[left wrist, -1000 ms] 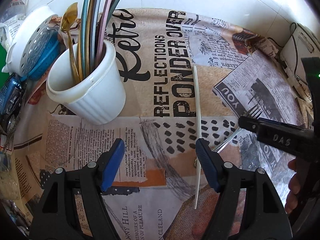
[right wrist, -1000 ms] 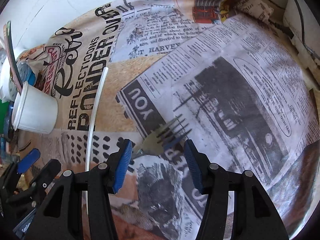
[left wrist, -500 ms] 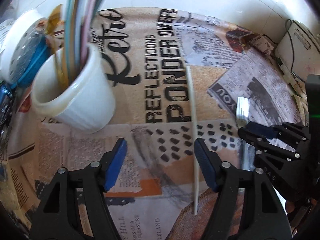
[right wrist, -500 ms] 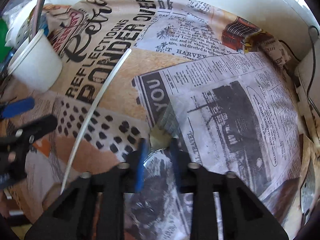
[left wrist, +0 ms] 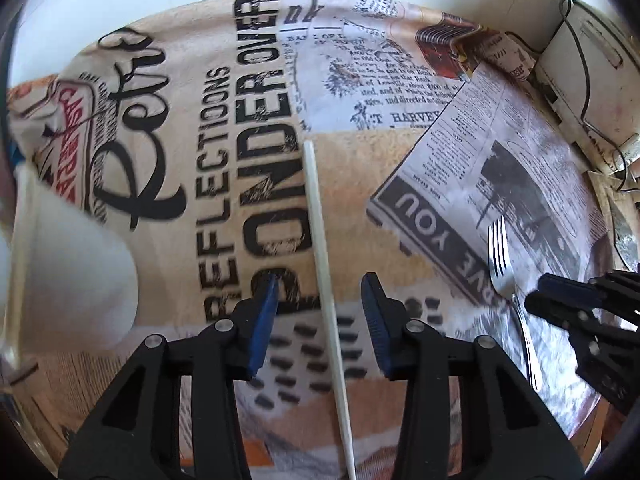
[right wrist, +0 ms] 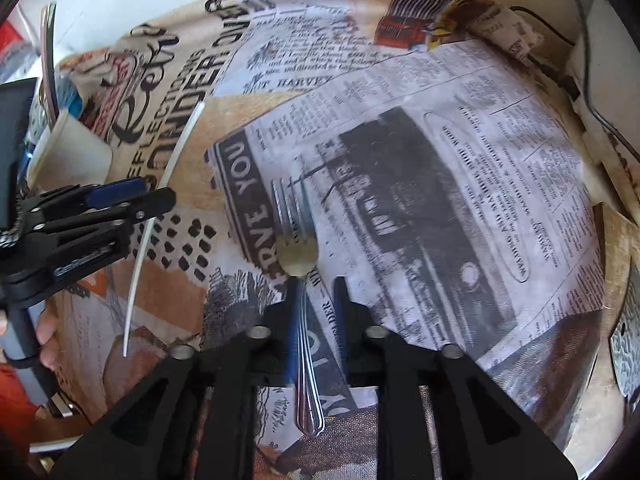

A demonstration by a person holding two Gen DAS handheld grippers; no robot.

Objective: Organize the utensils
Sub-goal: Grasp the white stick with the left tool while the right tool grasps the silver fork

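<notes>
A long white stick [left wrist: 316, 216] lies on the printed tablecloth, and it runs between the blue pads of my left gripper [left wrist: 320, 304]. The jaws are closing and the pads stand apart from the stick. A silver fork [right wrist: 298, 256] lies on the cloth with its tines pointing away. Its handle runs between the pads of my right gripper [right wrist: 316, 292], whose jaws are opening; a gap shows on the right side. In the left wrist view the fork [left wrist: 500, 256] lies just left of the right gripper [left wrist: 560, 304]. The white cup [right wrist: 68, 152] holds several utensils.
The newspaper-print tablecloth [left wrist: 400, 160] covers the table up to a white wall. A white box with cables [left wrist: 584, 60] stands at the back right. A dimpled metal piece [right wrist: 628, 320] lies at the right edge. Blue and white items crowd behind the cup.
My left gripper slid right until the white stick lay between its pads, and its jaws narrowed. The right gripper closed around the fork, then widened; the fork now points straight away.
</notes>
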